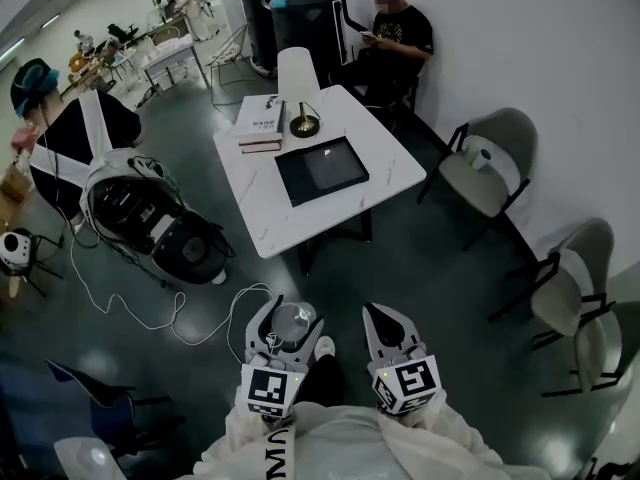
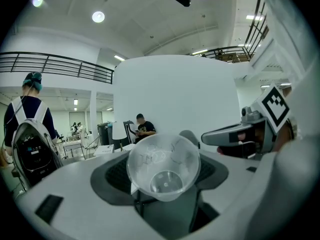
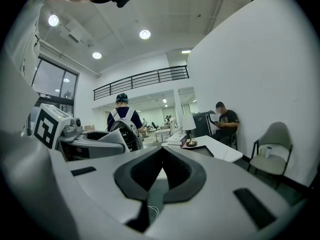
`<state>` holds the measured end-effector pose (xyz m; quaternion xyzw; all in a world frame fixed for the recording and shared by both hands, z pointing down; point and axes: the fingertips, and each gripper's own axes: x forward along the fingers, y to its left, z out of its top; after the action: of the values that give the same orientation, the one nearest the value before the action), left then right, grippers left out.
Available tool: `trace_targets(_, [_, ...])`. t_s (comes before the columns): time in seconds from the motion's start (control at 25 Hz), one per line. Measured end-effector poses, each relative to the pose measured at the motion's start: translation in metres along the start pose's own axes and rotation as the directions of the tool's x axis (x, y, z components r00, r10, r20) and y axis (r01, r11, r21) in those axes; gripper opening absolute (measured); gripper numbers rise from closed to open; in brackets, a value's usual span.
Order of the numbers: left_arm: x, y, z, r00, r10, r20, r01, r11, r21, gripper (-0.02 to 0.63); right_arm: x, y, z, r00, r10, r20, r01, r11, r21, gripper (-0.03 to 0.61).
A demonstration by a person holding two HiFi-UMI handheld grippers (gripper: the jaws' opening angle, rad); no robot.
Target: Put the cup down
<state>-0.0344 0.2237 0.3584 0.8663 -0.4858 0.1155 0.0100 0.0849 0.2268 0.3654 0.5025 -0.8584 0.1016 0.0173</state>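
Note:
A clear plastic cup (image 1: 293, 325) sits between the jaws of my left gripper (image 1: 290, 311), which is shut on it. In the left gripper view the cup (image 2: 161, 165) lies on its side with its mouth toward the camera, and the dark pads press on its wall. My right gripper (image 1: 377, 312) is alongside to the right, shut with nothing in it; its tips meet in the right gripper view (image 3: 161, 149). Both hang over the dark floor, short of the white marble table (image 1: 265, 218).
On the table stand a black tray (image 1: 321, 169), a lamp (image 1: 297, 88) and stacked books (image 1: 260, 124). A person sits behind it (image 1: 397, 34). Chairs (image 1: 487, 173) line the right wall. A person with a backpack rig (image 1: 150, 213) and floor cables (image 1: 150, 313) are at left.

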Motion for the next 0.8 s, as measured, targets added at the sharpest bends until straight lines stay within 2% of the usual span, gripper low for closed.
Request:
trace_targets(0.24, [0.032, 0.037, 0.006, 1.0, 0.0, -0.009, 0.0, 1.0, 0.004, 0.328, 0.05, -0.012, 0.011, 1.0, -0.004, -0.002, 0.004, 1.0, -0.006, 0.005])
trace_targets(0.8, [0.074, 0.098, 0.002, 1.0, -0.002, -0.015, 0.002, 1.0, -0.025, 0.328, 0.123, -0.012, 0.008, 0.998, 0.013, -0.058, -0.014, 1.0, -0.014, 0.006])
